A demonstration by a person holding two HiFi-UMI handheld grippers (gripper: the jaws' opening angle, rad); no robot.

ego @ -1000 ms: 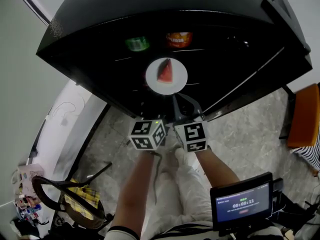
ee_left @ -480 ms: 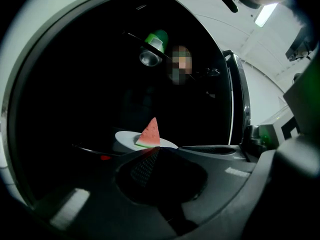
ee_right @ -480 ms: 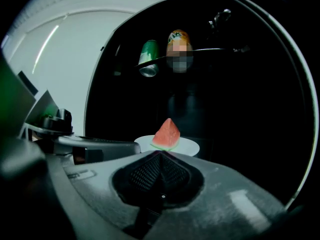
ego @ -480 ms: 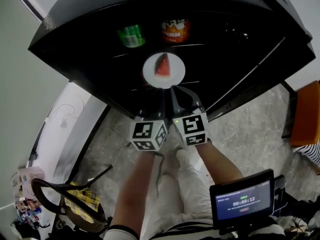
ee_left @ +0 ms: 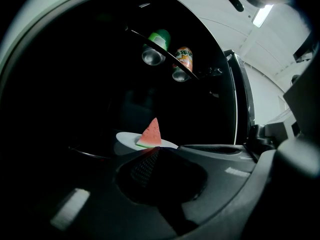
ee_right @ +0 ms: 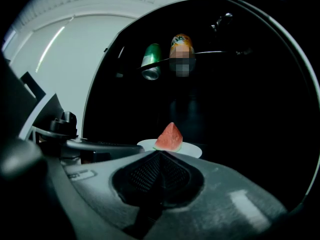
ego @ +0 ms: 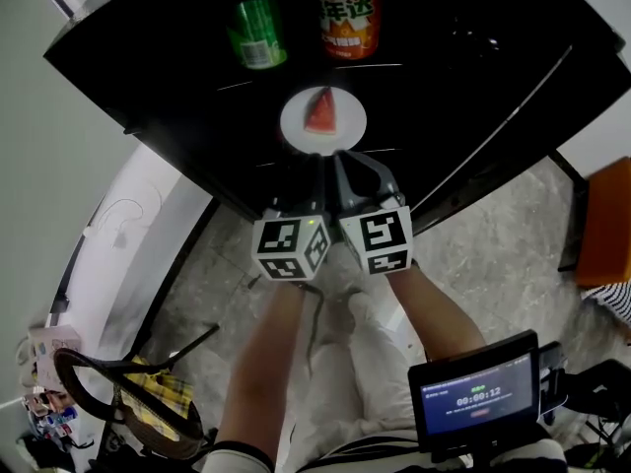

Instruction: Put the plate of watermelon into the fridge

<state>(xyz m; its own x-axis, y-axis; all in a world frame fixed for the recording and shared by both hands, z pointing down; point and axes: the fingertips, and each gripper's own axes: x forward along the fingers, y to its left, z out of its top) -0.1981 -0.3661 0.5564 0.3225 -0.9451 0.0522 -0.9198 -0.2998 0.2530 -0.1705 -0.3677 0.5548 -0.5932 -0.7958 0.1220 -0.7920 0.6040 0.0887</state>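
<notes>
Where the fridge (ego: 148, 77) stands open, the plate (ego: 296, 128) of watermelon (ego: 319, 112) is inside, below the cans (ego: 256, 33); left gripper (ee_left: 152, 151) and right gripper (ee_right: 160, 154) jaws are closed on its near rim.

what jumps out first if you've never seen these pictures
A red watermelon wedge on a white plate stands out against the black fridge interior, in the middle of the head view. The left gripper and right gripper, side by side, are shut on its near rim. On a shelf above stand a green can and an orange can.
</notes>
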